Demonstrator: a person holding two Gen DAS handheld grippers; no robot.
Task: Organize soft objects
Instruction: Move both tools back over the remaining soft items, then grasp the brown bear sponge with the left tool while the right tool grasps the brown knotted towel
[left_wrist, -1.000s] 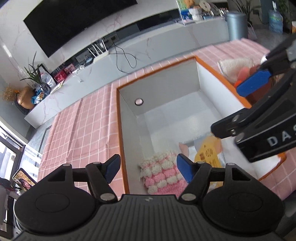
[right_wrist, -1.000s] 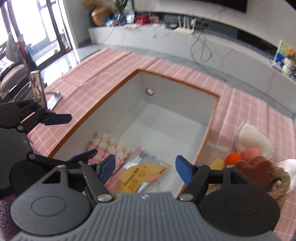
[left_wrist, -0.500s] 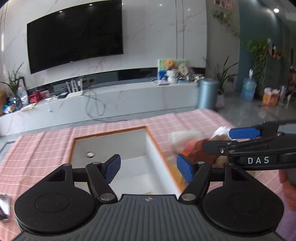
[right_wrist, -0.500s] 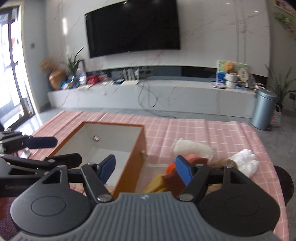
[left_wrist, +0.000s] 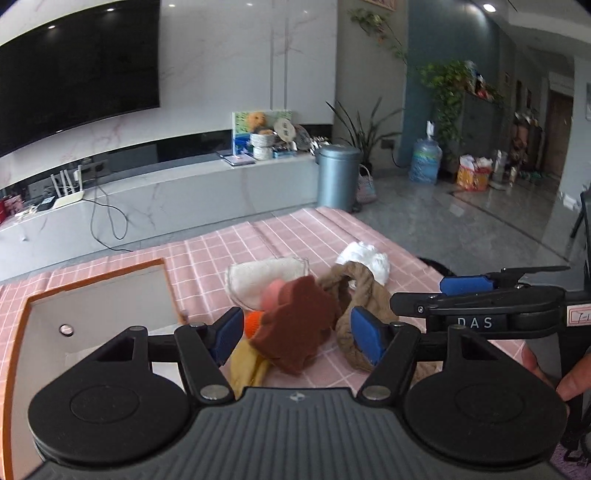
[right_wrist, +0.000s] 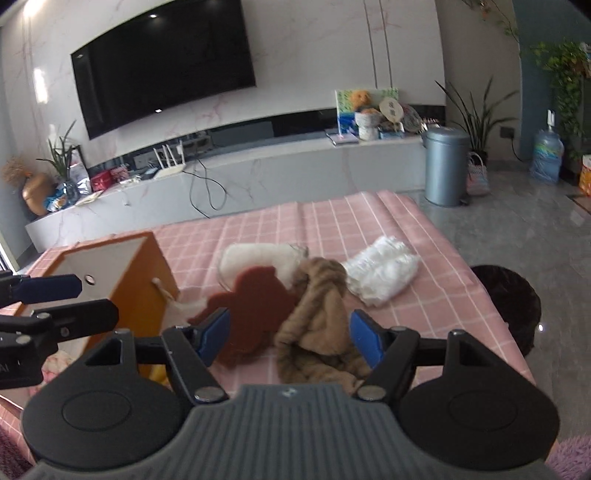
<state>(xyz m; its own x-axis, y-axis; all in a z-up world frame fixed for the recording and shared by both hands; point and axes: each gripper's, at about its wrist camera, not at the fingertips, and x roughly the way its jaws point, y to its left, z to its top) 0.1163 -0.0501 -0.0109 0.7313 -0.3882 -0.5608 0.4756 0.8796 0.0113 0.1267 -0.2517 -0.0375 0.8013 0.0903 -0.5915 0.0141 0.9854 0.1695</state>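
Observation:
A pile of soft things lies on the pink checked cloth right of the orange box (left_wrist: 26, 306) (right_wrist: 125, 291). It holds a brown flower-shaped sponge (left_wrist: 295, 325) (right_wrist: 258, 306), a tan knitted piece (left_wrist: 365, 291) (right_wrist: 317, 317), a white fluffy cloth (left_wrist: 365, 258) (right_wrist: 380, 273), a cream cloth (left_wrist: 258, 280) (right_wrist: 255, 256), pink (left_wrist: 275, 291) and orange (left_wrist: 253, 321) balls and a yellow item (left_wrist: 247, 365). My left gripper (left_wrist: 295, 336) (right_wrist: 70, 301) hangs open over the sponge. My right gripper (right_wrist: 289, 336) (left_wrist: 432, 293) hangs open over the tan piece. Neither touches anything.
A person's hand (left_wrist: 554, 373) holds the right gripper. A dark round stool (right_wrist: 506, 306) stands past the table's right edge. A grey bin (right_wrist: 445, 166) stands on the floor behind the table. Bare cloth lies beyond the pile.
Both grippers have swung from over the box's inside to the pile on its right. A pink-and-white knit and a yellow packet in the box have left view. Both stay open.

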